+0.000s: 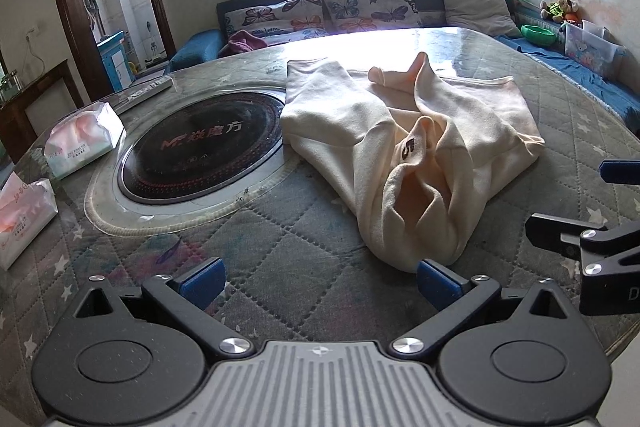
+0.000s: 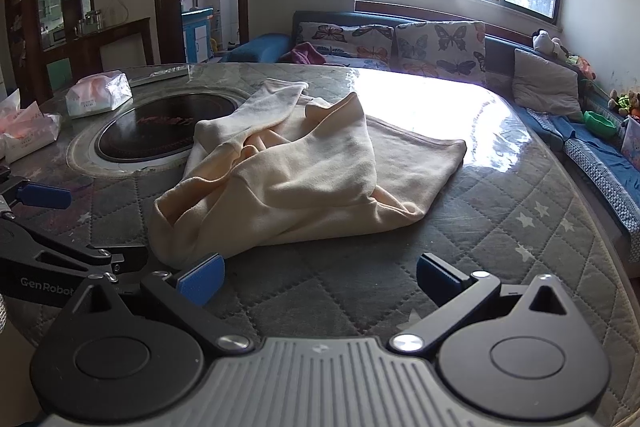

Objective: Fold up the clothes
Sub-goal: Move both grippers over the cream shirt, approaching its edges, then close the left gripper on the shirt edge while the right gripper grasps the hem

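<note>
Left wrist view: left gripper (image 1: 320, 277) fingers spread wide, empty — cream garment (image 1: 408, 147) lies crumpled on quilted table (image 1: 280, 239), just ahead of right fingertip. Right gripper (image 2: 320, 277) likewise wide, garment ahead-left.

Cream garment (image 1: 420, 143), soft knit, long-sleeved. Lies crumpled and only partly flattened on the quilted table cover (image 1: 280, 239). One edge overlaps the rim of the round black cooktop (image 1: 200, 143) set in the table. Sleeves bunched across the body; small dark printed mark shows on a fold.
</note>
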